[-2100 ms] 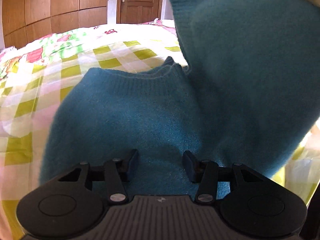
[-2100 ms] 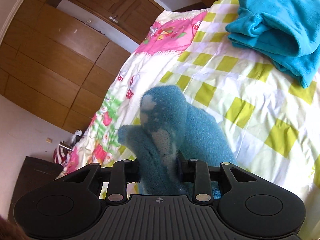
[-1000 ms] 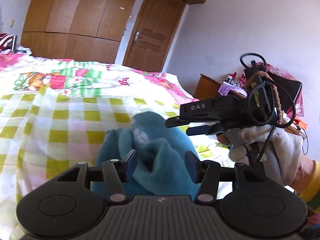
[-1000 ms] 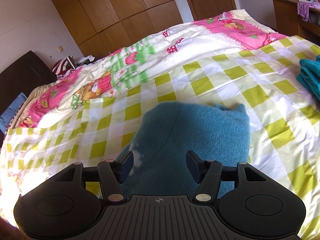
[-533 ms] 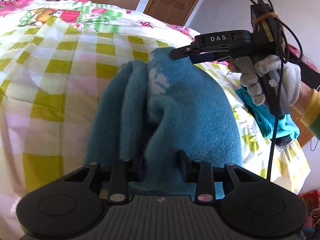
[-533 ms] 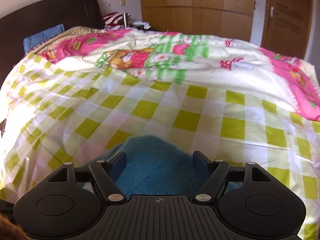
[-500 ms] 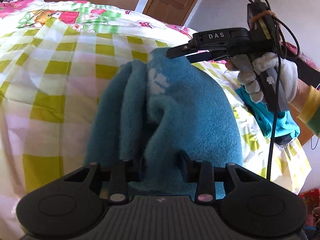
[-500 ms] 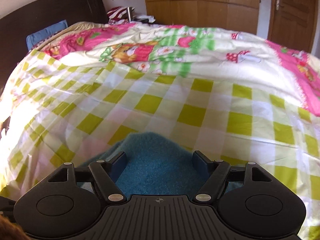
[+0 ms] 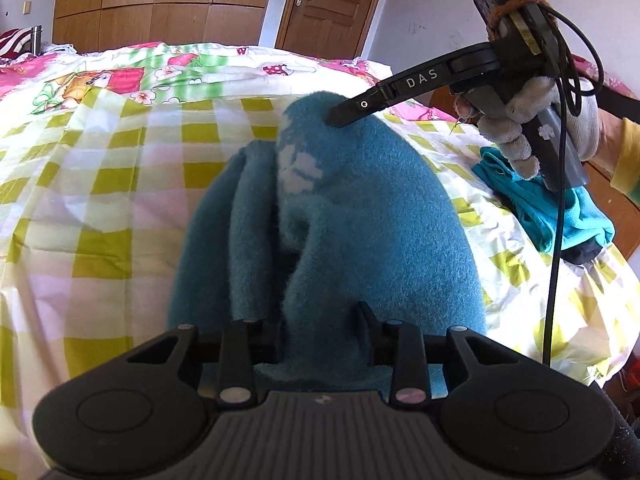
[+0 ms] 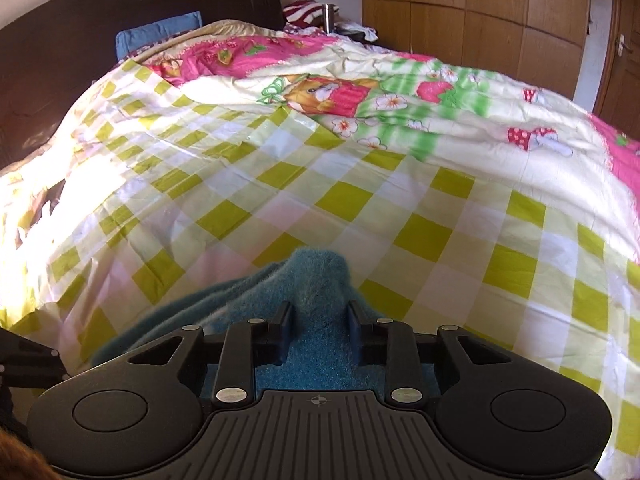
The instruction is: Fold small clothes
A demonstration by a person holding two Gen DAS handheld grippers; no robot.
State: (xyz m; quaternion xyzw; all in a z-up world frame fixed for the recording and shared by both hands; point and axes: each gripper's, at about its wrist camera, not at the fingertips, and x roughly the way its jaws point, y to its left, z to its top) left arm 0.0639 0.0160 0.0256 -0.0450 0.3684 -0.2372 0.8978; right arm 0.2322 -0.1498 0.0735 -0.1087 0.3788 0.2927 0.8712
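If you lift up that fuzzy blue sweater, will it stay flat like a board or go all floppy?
Probably floppy: the fuzzy blue sweater bunches into soft folds where the left gripper pinches it. It peaks up between the right gripper fingers too, so unheld parts would likely sag. Its fluffy knit looks grippy, not slippery, on the checked bedsheet.

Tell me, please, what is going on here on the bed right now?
A person with a handheld gripper in each hand is folding a fuzzy teal sweater on the checked bedspread. The left gripper pinches a bunched fold at the near end, and the right gripper is closed on the far end. The sweater is gathered into a thick bundle. A brighter turquoise garment lies off to the side.
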